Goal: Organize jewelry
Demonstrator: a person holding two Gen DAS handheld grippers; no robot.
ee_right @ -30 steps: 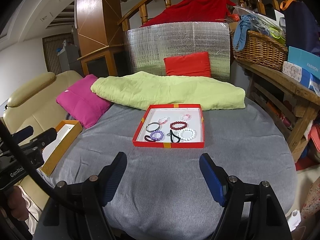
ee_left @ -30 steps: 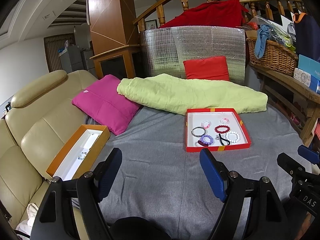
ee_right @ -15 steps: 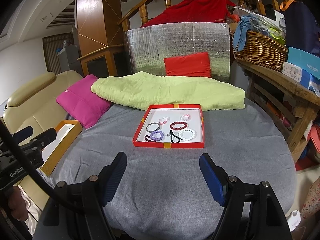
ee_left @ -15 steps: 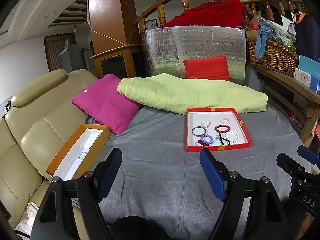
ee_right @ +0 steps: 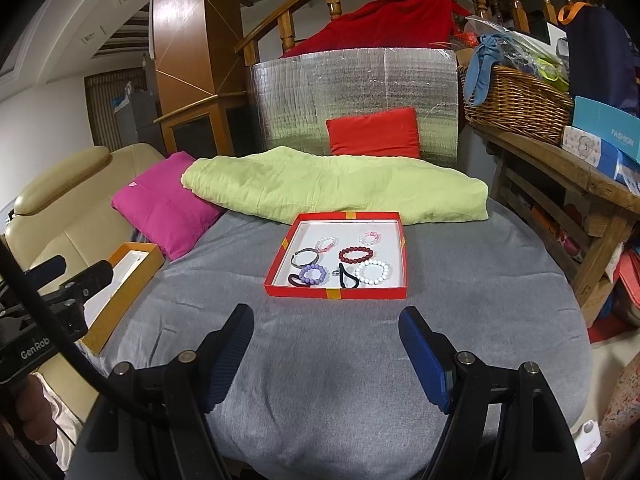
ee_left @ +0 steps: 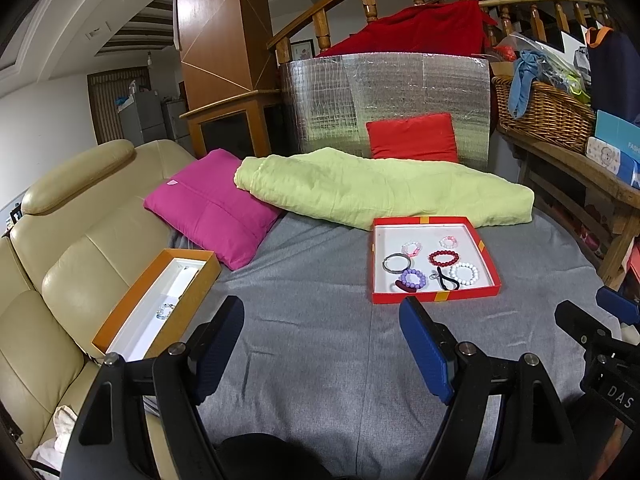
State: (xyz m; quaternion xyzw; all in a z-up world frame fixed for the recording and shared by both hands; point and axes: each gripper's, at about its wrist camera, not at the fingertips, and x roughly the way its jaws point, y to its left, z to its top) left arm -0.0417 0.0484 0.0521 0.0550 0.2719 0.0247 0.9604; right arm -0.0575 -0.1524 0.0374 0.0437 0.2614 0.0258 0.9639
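both the left gripper (ee_left: 320,344) and right gripper (ee_right: 326,344) hover with fingers apart and empty; bracelets (ee_right: 354,255) crowd the red tray (ee_right: 336,292) mid-bed, so a grab risks snagging neighbours.

My left wrist camera sits behind its own two fingers (ee_left: 224,344), looking forward and slightly down over the grey cloth (ee_left: 320,340); the red tray (ee_left: 436,295) lies ahead and to the right, the orange box (ee_left: 120,320) close on the left. My right wrist camera faces the same way (a little further right), the red tray (ee_right: 336,293) dead ahead. Both share tray, box and cloth.
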